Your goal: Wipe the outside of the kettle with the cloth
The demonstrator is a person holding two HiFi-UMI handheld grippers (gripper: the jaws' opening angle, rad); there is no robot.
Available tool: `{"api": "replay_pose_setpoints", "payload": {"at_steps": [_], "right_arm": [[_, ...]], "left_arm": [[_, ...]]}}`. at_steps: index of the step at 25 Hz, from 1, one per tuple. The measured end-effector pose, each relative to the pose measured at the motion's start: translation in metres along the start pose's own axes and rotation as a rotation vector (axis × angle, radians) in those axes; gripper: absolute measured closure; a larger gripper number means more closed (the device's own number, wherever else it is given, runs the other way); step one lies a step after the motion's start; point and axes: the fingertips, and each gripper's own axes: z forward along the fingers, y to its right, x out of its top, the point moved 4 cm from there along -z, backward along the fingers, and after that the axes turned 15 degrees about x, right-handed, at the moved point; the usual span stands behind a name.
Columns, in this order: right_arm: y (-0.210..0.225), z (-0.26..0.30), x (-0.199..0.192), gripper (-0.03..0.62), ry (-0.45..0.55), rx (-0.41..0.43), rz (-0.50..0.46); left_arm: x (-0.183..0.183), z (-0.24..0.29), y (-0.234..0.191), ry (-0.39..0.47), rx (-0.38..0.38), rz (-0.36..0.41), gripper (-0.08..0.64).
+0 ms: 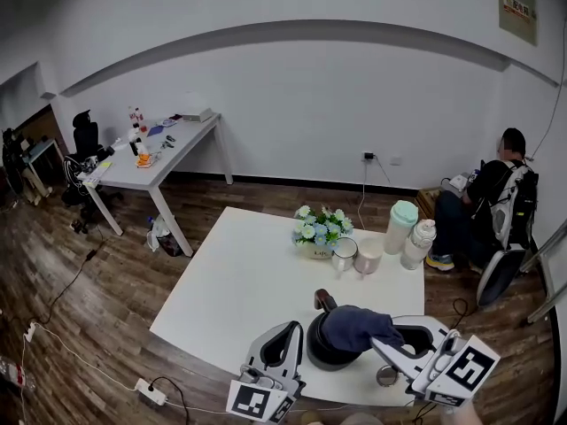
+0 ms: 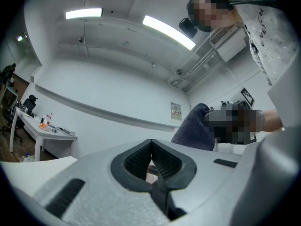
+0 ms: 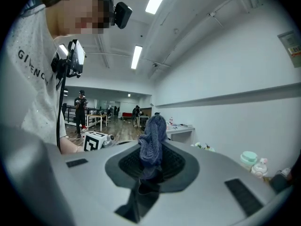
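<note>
The kettle (image 1: 319,351) stands at the near edge of the bench (image 1: 248,273), with the cloth (image 1: 354,326) draped over its top. The right tongs (image 3: 151,166) are clenched on a bunch of cloth. The left tongs (image 2: 151,160) are closed just beside the kettle, and whether they nip anything is unclear. To wipe well, steady the kettle from the left, press the cloth flat against the wall and sweep round it top to base, turning the kettle as each side is done.
</note>
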Motion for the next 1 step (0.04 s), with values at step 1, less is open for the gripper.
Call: {"api": "replay_pose_setpoints", "payload": {"at_steps": [1], "right_arm": [[-0.0010, -0.0010, -0.0004, 0.537, -0.005, -0.003, -0.002]], "left_arm": [[0.0008, -0.0007, 0.0007, 0.002, -0.005, 0.000, 0.554]]}}
